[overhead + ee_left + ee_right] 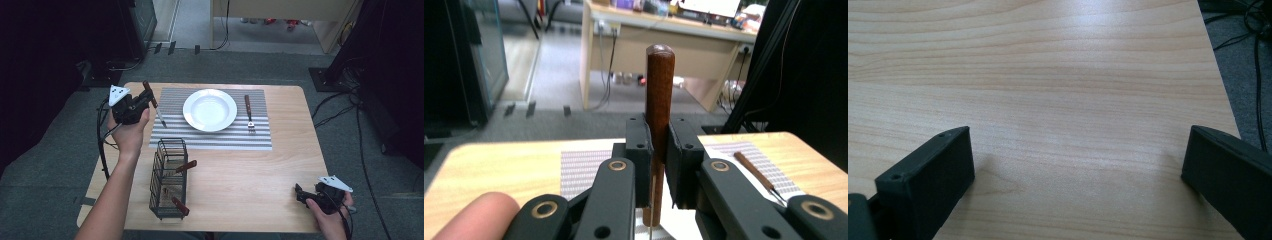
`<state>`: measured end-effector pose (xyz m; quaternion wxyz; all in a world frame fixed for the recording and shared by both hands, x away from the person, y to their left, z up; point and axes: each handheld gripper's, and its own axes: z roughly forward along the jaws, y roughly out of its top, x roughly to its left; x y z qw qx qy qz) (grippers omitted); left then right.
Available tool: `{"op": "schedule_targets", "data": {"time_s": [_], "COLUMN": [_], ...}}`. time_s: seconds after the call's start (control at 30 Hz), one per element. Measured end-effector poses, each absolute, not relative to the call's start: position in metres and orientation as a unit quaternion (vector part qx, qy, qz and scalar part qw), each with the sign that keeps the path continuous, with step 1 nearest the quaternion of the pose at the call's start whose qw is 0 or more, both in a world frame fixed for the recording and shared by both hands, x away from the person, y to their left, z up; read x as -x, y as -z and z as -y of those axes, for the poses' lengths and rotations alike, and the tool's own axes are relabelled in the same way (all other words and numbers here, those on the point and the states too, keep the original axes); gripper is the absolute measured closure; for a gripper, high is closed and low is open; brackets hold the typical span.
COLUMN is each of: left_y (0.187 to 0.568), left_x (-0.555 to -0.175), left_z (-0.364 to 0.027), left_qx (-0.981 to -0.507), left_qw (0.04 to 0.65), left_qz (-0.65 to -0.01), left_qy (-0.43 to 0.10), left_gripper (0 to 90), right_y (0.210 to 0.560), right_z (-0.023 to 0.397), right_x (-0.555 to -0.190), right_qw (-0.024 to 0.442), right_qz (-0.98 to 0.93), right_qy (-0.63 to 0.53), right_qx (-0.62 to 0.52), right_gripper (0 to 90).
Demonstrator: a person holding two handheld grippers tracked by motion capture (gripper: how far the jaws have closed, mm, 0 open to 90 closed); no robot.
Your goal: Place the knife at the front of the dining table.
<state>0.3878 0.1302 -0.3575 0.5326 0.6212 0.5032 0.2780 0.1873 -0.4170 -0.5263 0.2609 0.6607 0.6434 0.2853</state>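
High view: pale wooden worktop [240,170] on grey carpet, desk beyond. Left gripper [142,104] clamping a knife [154,104] above the striped mat's [215,137] left edge, wooden handle up and away, blade tip down. Right gripper [299,192] gaping wide, empty, near the worktop's front right corner.

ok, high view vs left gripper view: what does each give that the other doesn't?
High view alone: the white plate, the wire cutlery caddy holding two wooden-handled utensils, and the right gripper resting open near the table's corner. Left gripper view alone: the office desk beyond the table, and how the jaws clamp the handle. Both: the left gripper shut on the knife, the striped placemat, the fork.
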Motion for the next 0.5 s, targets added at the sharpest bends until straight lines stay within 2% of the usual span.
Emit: {"op": "schedule_targets", "data": {"time_s": [0.17, 0.5], "left_y": [0.363, 0.384], "left_x": [-0.402, -0.439], "left_z": [-0.134, -0.129], "left_qx": [-0.631, -0.660], "left_qw": [0.513, 0.453], "left_qz": [-0.515, -0.553], "left_qy": [-0.273, -0.230], "left_gripper": [82.7, 82.8], "right_y": [0.526, 0.526], "right_z": [0.417, 0.418], "right_x": [-0.187, -0.187], "right_qw": [0.260, 0.258], "right_qz": [-0.643, -0.643], "right_qy": [-0.287, -0.292], "right_qx": [-0.660, -0.659], "right_gripper": [0.1, 0.1]}}
